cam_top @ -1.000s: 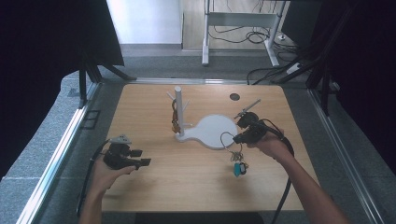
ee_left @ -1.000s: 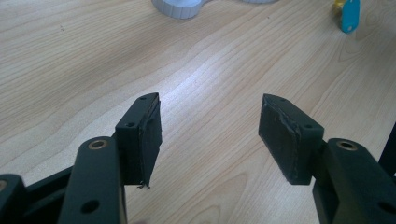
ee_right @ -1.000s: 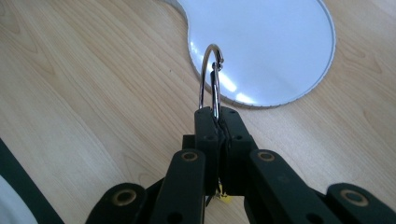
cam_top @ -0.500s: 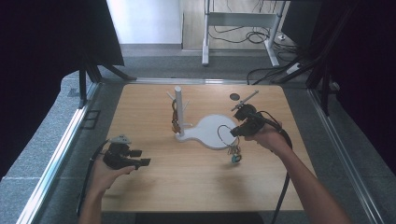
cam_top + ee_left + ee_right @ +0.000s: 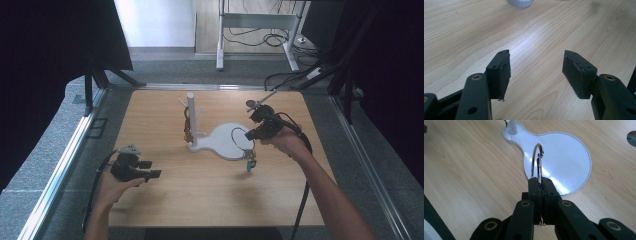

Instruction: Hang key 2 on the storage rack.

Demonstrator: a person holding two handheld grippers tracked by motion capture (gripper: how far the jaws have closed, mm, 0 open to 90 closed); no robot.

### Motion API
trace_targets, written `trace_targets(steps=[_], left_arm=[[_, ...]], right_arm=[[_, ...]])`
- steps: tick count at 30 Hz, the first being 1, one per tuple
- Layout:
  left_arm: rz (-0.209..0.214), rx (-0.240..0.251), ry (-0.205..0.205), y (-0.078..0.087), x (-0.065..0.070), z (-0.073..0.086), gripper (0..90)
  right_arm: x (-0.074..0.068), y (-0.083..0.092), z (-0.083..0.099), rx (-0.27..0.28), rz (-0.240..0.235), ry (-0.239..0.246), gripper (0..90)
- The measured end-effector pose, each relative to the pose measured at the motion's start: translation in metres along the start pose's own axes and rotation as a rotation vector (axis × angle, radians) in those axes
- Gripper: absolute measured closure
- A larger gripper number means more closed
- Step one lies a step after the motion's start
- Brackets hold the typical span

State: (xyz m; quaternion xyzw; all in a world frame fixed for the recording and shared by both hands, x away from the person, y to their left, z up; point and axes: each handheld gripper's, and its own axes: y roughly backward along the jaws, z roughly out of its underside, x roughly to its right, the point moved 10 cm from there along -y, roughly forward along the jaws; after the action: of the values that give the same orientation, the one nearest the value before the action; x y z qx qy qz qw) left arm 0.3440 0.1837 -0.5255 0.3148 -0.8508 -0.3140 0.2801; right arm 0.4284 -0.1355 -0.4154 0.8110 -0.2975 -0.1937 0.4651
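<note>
High view: the right gripper (image 5: 261, 131) holds a metal key ring (image 5: 240, 138) lifted over the round part of the white stand base (image 5: 223, 142); keys and a teal tag (image 5: 249, 164) dangle below the ring, at the base's near edge. A white post (image 5: 191, 119) with short pegs rises from the narrow end of the base, and a brownish item (image 5: 187, 126) already hangs on it. The left gripper (image 5: 134, 169) rests low over the wooden table (image 5: 200, 200), well apart from the stand, with nothing in it.

Left gripper view: the two black jaws stand apart over bare wood, nothing between them.

Right gripper view: the jaws are pressed together on the lower arc of the key ring (image 5: 537, 162), which stands upright above the fingertips, its loop open toward the post (image 5: 511, 126).

Judged step: carrying the ring to a peg. Done well, the ring stays upright and edge-on to the chosen peg, the free upper arc is threaded over the peg tip, and release comes only once the ring sits behind the tip, so the hanging keys cannot drag it off.
</note>
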Motion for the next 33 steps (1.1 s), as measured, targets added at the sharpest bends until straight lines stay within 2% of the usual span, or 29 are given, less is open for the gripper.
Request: trace_targets(steps=[11,21,33], left_arm=[[0.000,-0.001,0.004,0.000,-0.001,0.001,40.2],[-0.003,-0.003,0.004,0.001,-0.003,0.002,40.2],[0.000,-0.007,0.003,0.002,-0.003,0.003,40.2]], right_arm=[[0.005,0.012,-0.020,0.036,0.012,0.003,87.7],[0.009,0.009,-0.034,0.043,0.013,0.003,87.7],[0.006,0.005,-0.046,0.044,0.005,0.012,87.7]])
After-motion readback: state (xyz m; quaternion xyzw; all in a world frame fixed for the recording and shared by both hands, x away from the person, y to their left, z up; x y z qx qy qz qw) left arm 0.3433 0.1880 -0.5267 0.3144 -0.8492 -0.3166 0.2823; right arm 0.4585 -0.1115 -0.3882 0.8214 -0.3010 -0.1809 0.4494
